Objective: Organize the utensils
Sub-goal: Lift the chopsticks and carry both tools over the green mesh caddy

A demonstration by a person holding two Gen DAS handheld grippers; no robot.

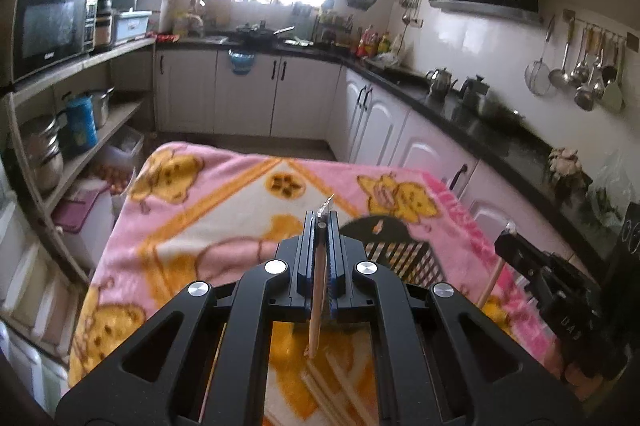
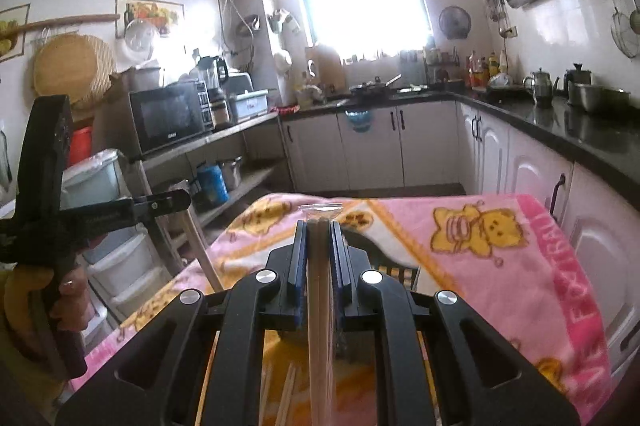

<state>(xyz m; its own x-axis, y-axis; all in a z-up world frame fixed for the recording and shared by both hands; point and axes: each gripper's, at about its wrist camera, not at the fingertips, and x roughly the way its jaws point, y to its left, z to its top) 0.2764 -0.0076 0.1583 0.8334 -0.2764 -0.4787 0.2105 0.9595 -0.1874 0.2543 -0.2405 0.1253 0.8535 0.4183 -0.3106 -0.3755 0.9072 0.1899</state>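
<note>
My left gripper (image 1: 321, 222) is shut on a pair of wooden chopsticks in a clear wrapper (image 1: 318, 290), held above the pink blanket-covered table (image 1: 208, 209). My right gripper (image 2: 320, 230) is shut on another wrapped pair of wooden chopsticks (image 2: 320, 326). A black slotted utensil basket (image 1: 400, 250) sits on the blanket just past both grippers; it also shows in the right wrist view (image 2: 394, 268). More wrapped chopsticks (image 1: 332, 386) lie on the blanket below the left gripper, and others (image 2: 286, 394) below the right. The right gripper (image 1: 510, 232) shows at the right of the left wrist view.
White cabinets under a dark countertop (image 1: 480, 129) run along the right and back, with kettles (image 1: 440, 81) on it. Open shelves with a microwave (image 1: 48, 25) and pots stand at the left. Ladles hang on the right wall (image 1: 584, 65).
</note>
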